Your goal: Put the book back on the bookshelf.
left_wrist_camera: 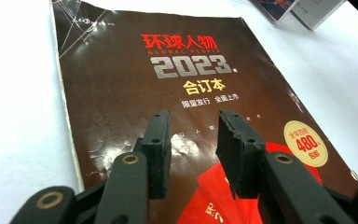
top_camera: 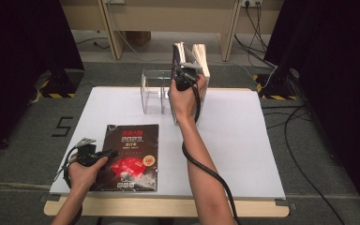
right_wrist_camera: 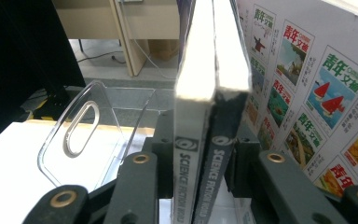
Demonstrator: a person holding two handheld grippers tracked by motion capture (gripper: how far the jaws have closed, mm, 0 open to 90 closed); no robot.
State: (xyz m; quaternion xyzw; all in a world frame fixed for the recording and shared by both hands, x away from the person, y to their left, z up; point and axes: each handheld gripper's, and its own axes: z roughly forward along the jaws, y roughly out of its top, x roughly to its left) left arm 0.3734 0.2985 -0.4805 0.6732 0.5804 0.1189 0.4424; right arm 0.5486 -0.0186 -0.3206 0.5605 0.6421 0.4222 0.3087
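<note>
Now we clamp right gripper (right_wrist_camera: pixel 205 154) on two magazines (right_wrist_camera: pixel 205 177) by their spines | stiff, glossy, slippery | left gripper (left_wrist_camera: pixel 193 140) unclenched over book (left_wrist_camera: pixel 121 84).

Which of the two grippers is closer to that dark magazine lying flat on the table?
Left. The left gripper sits at the dark magazine, jaws over its cover. The right gripper is far off at the upright books in the clear rack.

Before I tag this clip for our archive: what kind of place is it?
Probably a lab recording station: white table between black curtains, hazard-taped stand feet, loose cables.
</note>
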